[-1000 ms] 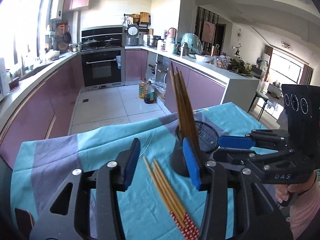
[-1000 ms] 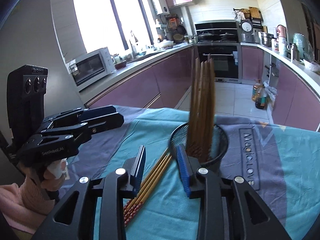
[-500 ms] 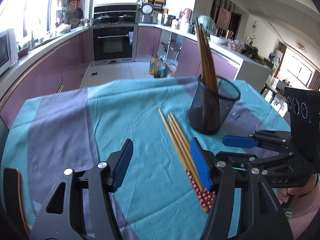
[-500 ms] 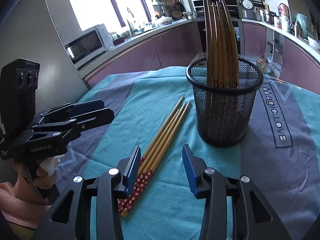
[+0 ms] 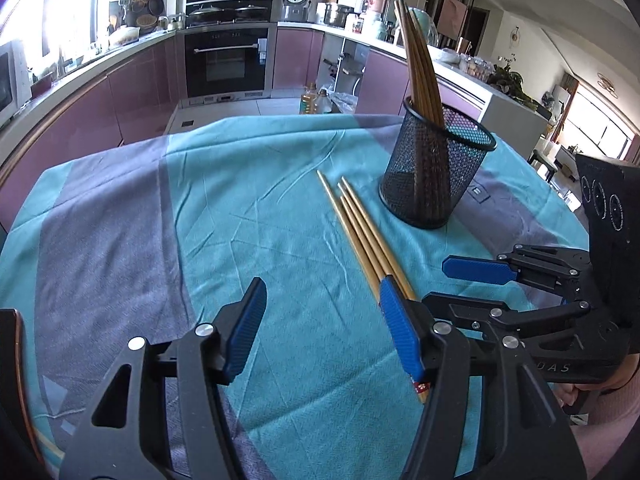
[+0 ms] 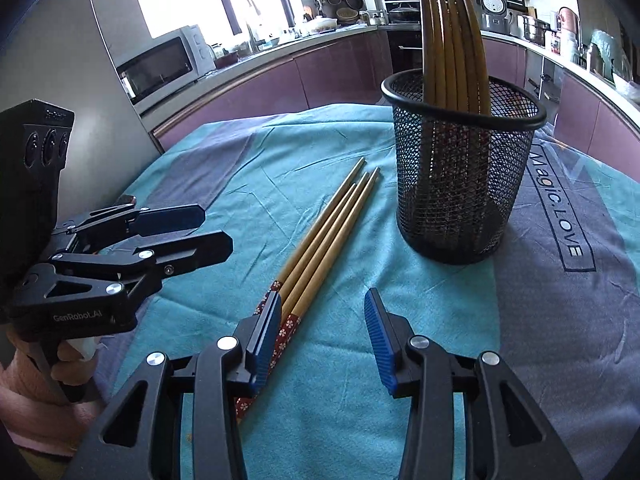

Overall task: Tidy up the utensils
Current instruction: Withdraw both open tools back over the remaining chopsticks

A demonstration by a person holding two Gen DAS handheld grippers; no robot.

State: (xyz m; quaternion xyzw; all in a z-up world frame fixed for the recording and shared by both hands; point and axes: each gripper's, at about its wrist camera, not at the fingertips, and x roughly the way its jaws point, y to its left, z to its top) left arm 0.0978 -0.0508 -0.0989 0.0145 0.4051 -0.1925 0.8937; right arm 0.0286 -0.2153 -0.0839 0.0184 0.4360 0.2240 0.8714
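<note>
Purple kitchen cabinets and a built-in oven (image 5: 229, 62) stood behind a table spread with a teal and grey tablecloth (image 5: 256, 208). Four loose chopsticks (image 6: 324, 240) lay side by side on the cloth, their patterned red ends nearest the cameras, just beside a black mesh holder (image 6: 460, 176) standing upright with several darker chopsticks (image 6: 452, 40) leaning inside it. Both tools hovered over the cloth, empty: the left gripper (image 5: 322, 330) had its jaws spread wide, and the right gripper (image 6: 322, 338) was likewise agape, near the loose chopsticks' patterned ends.
</note>
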